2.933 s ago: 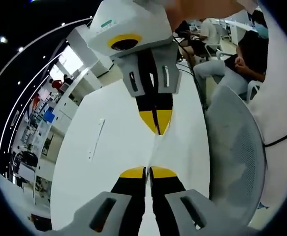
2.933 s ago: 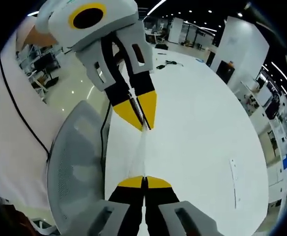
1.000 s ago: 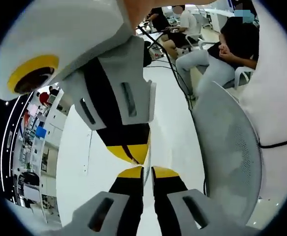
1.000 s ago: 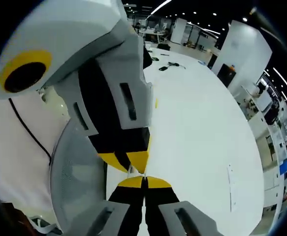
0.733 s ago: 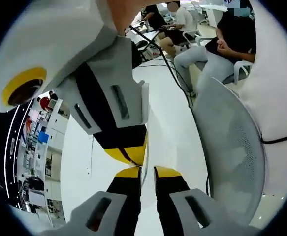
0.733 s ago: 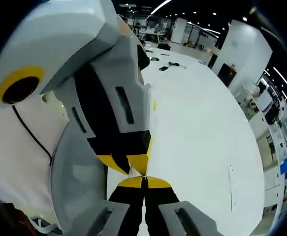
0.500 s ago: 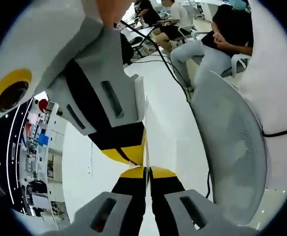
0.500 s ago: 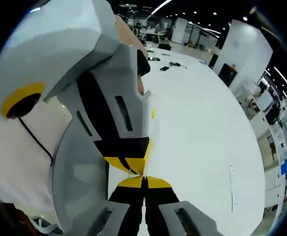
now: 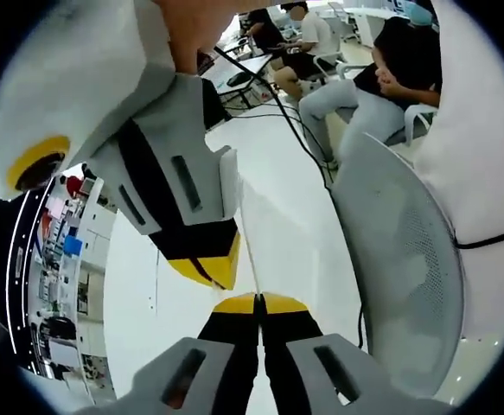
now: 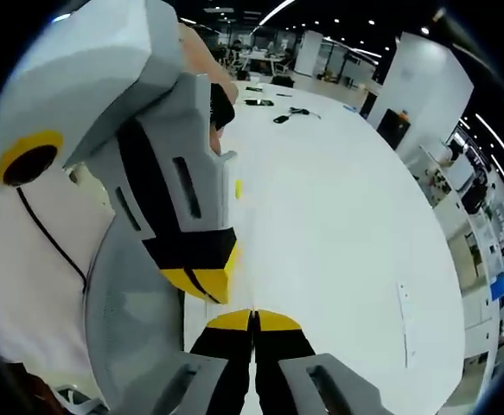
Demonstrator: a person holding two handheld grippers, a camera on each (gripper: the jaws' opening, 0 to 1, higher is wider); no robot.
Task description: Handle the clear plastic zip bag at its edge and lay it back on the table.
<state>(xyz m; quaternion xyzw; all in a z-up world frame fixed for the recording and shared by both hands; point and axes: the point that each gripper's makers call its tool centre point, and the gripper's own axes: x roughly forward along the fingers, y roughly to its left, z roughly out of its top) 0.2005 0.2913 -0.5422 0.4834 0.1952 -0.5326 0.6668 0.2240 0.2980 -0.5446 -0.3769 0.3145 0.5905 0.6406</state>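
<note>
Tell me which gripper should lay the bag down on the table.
Left, probably. The left gripper is shut on the edge of the clear bag, which rises straight from its tips. The right gripper is shut too, but whether it holds the bag is unclear.

No text, label, brand, number or sign is legible in either view; the distant shelves and screens are too blurred to read.

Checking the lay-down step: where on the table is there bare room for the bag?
The white table is bare across its broad middle, between the grey mesh chair back and the thin white strip. Small dark items crowd its far end. Around the closed left gripper and right gripper it is tight.
</note>
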